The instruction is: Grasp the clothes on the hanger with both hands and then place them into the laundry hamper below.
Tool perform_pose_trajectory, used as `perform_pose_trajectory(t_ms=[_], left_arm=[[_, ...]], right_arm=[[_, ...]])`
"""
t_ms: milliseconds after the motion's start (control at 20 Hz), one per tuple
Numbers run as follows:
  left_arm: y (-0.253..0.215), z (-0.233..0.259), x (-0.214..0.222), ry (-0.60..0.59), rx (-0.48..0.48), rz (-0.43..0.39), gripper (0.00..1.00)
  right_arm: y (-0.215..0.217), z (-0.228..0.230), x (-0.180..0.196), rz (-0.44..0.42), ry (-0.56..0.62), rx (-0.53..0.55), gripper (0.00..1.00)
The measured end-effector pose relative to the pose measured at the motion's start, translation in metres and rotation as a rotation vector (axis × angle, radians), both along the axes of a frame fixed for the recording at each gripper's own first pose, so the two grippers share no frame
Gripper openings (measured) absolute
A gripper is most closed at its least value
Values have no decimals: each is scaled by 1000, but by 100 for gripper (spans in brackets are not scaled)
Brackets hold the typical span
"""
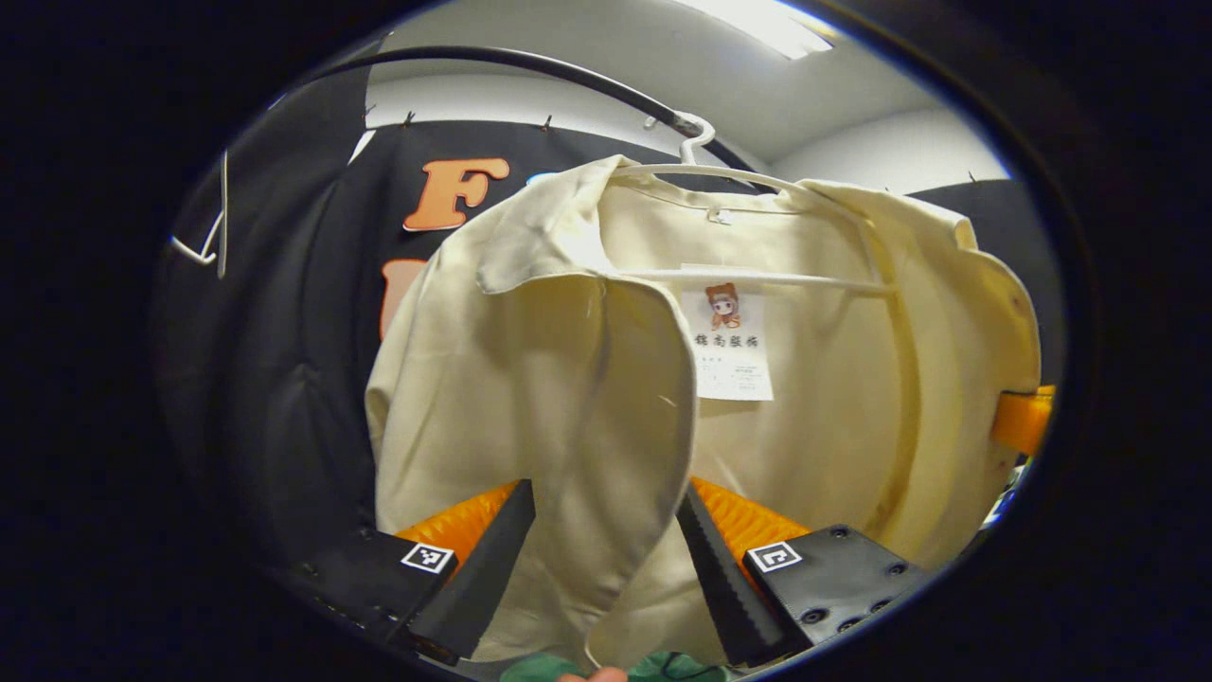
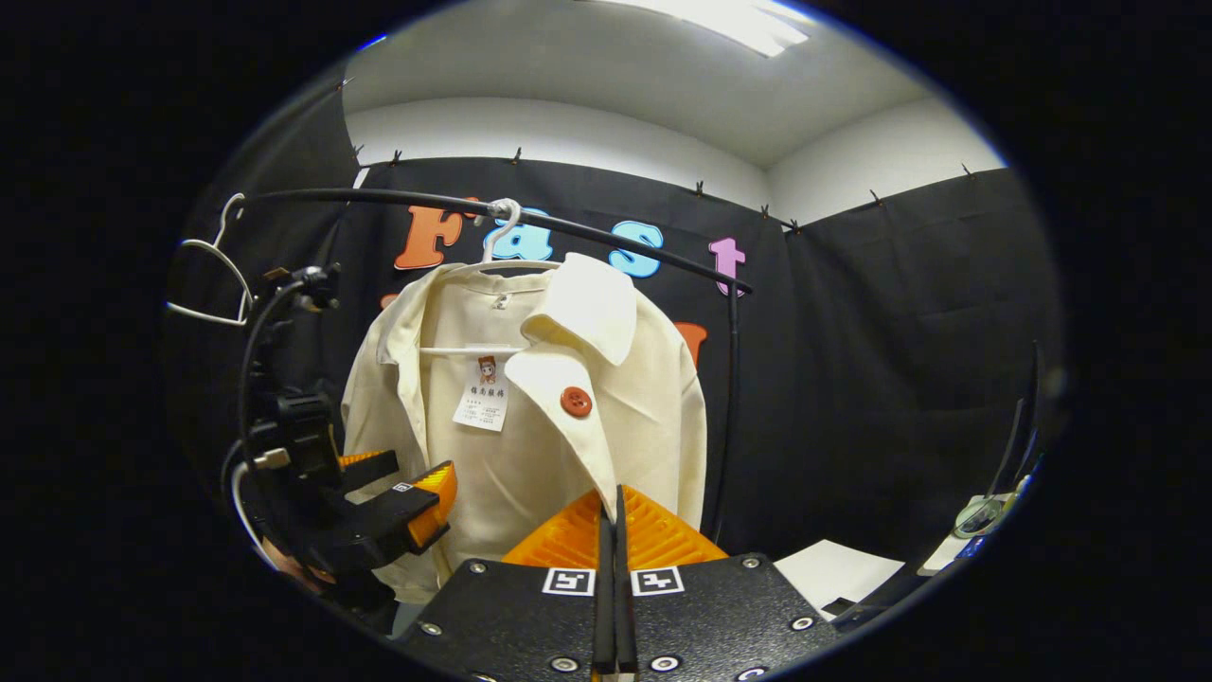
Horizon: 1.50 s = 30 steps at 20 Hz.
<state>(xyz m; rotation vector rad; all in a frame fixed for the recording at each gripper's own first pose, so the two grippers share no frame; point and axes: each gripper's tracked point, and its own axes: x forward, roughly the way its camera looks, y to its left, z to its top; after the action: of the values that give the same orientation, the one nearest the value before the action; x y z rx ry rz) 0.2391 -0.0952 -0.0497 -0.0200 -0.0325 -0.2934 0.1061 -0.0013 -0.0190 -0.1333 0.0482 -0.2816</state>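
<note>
A cream jacket [image 1: 805,417] with a paper tag [image 1: 727,343] hangs on a white hanger [image 1: 696,152] from a black rail [image 1: 530,66]. My left gripper [image 1: 601,535] is open, its two dark fingers on either side of the jacket's front panel without pressing it. In the right gripper view the jacket [image 2: 530,445] shows a red button [image 2: 575,402], and its front edge runs down into my right gripper [image 2: 613,516], which is shut on that edge. The left gripper [image 2: 393,507] stands at the jacket's left side there. A bit of green [image 1: 530,669] shows below the jacket; I cannot tell what it is.
An empty white hanger [image 2: 204,275] hangs at the rail's left end. The rail's upright post [image 2: 729,407] stands just right of the jacket. Black cloth walls close in the back and sides. A white sheet [image 2: 833,573] lies low on the right.
</note>
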Motion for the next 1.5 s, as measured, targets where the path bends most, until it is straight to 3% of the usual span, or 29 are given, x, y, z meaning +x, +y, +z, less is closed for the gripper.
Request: perform_pose_trajectory(t_ms=[200, 250, 400, 500, 750, 1000, 1050, 1250, 1500], left_arm=[[31, 5, 16, -47, 82, 85, 100], [40, 8, 18, -64, 99, 99, 84], [50, 11, 25, -57, 140, 42, 39], [76, 20, 23, -64, 178, 79, 7], [134, 65, 9, -188, 305, 209, 8], [152, 107, 5, -279, 379, 255, 11], [155, 114, 6, -293, 391, 270, 7], [161, 128, 6, -315, 372, 278, 8], [161, 127, 4, -313, 368, 265, 8]], right_arm=[[6, 0, -5, 17, -6, -2, 0], [7, -1, -7, 16, -6, -1, 0], [6, -1, -6, 9, -11, 3, 0], [3, 3, -10, 0, -29, 5, 0], [-17, 28, -21, -69, -106, -61, 0], [-38, 66, -22, -108, -153, -111, 0], [-48, 82, -23, -129, -177, -133, 0], [-91, 135, -22, -233, -250, -184, 0], [-130, 193, -7, -291, -334, -207, 0]])
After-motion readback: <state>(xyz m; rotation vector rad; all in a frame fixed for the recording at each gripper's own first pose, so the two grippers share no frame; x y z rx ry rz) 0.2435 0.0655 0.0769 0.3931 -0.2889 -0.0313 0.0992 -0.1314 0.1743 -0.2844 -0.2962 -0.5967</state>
